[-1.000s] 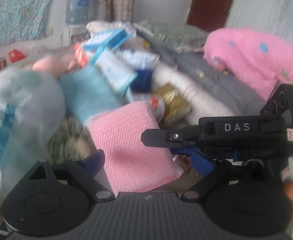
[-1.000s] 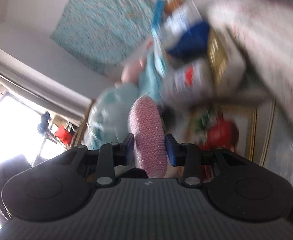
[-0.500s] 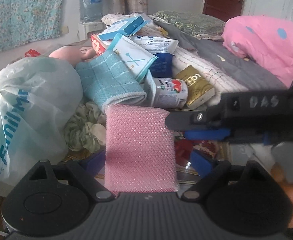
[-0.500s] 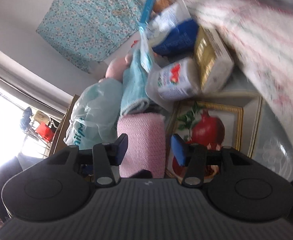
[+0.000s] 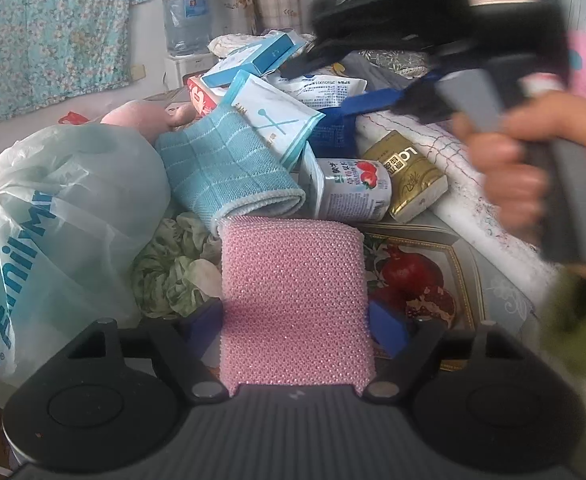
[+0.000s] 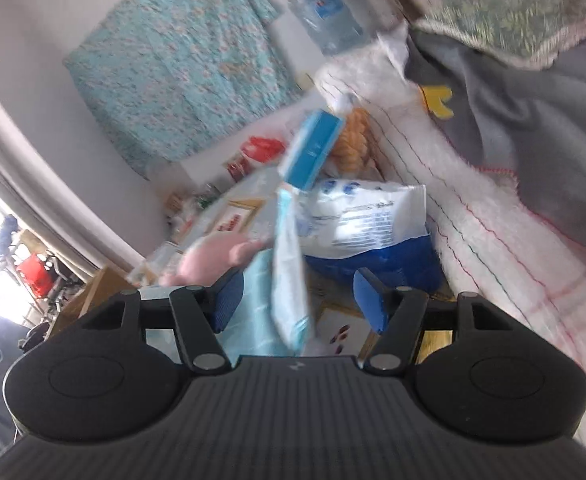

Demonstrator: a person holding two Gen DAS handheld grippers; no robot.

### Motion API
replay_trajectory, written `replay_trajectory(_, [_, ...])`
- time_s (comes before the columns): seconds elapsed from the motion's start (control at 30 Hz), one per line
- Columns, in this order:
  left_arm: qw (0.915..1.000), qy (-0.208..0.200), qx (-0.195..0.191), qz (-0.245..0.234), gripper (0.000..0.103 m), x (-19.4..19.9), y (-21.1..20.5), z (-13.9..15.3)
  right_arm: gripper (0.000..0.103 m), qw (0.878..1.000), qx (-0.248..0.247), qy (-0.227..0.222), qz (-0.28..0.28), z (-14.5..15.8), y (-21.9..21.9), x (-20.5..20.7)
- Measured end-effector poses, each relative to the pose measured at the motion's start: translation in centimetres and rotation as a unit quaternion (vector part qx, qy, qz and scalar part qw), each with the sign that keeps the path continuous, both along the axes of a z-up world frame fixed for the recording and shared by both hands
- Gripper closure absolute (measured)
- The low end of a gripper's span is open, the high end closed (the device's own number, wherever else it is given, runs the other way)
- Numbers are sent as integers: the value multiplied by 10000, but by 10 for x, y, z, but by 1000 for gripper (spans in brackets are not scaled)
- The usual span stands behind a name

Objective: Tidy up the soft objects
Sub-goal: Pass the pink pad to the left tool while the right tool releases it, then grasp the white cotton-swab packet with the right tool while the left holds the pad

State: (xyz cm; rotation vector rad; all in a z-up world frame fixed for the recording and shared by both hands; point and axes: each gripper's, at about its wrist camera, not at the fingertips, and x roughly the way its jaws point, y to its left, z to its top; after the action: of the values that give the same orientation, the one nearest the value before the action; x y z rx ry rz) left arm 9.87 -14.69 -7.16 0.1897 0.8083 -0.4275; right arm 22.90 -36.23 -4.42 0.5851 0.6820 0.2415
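The step in hand looks like a handover: the pink knitted scrubbing pad (image 5: pixel 295 300) sits between the left gripper (image 5: pixel 295 322)'s closing blue pads, which touch its edges, just before the rolled teal checked cloth (image 5: pixel 229 172). The right gripper (image 6: pixel 299 300), jaws just opened and empty, is raised over the pile. Next the left must clamp firmly, then carry the pad to its place.

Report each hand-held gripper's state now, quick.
Left hand-held gripper: jaws have just been closing on the pink sponge, pads against its sides.
Right hand-held gripper: open, jaws have just been opening, holding nothing.
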Motion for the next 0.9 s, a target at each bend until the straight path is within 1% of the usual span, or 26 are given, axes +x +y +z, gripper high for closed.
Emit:
replay_trajectory(0.03, [10000,-4,-8,-7,23,0,0,0,42,9999,24,99,33,-6,3,10])
replay_trajectory(0.1, [10000,-20,-34,-18,25,-1,1,0,47,9995,111,294,54,-20,10,27])
replay_trajectory(0.13, [10000,-29,-46,-27,25,-1,1,1,55,9996,144,218,127,-24,13,32])
replay_trajectory(0.17, [10000,-37,-56,-33,25,-1,2,1,69,9993,183,284,156,-28,14,38])
replay_trajectory(0.2, [10000,-41,-67,-33,26,-2,3,1,77,9992,206,330,131,-31,17,41])
replay_trajectory(0.23, [9999,-53,-83,-39,26,-3,5,2,90,9989,320,277,185,-31,17,42])
replay_trajectory(0.27, [9999,-70,-99,-45,26,-4,6,3,91,9987,392,244,192,-31,18,42])
replay_trajectory(0.33, [9999,-103,-111,-32,26,-5,9,4,93,9996,255,49,112,-21,23,36])
replay_trajectory(0.47, [9998,-102,-168,-2,26,-6,13,5,94,9988,18,-482,2,10,21,16])
replay_trajectory(0.6, [9996,-150,-251,0,26,-8,16,8,94,9964,-101,-840,-9,38,9,-14])
replay_trajectory(0.67, [9994,-195,-301,-8,26,-10,18,11,94,9961,9,-878,13,44,-2,-32])
replay_trajectory(0.8, [9991,-227,-362,17,26,-13,24,15,94,9966,56,-825,53,39,-18,-75])
replay_trajectory(0.87, [9992,-199,-355,57,26,-14,27,16,94,9970,204,-747,31,34,-27,-99])
replay_trajectory(0.9, [9992,-172,-355,73,26,-15,28,16,94,9970,357,-686,21,28,-32,-110])
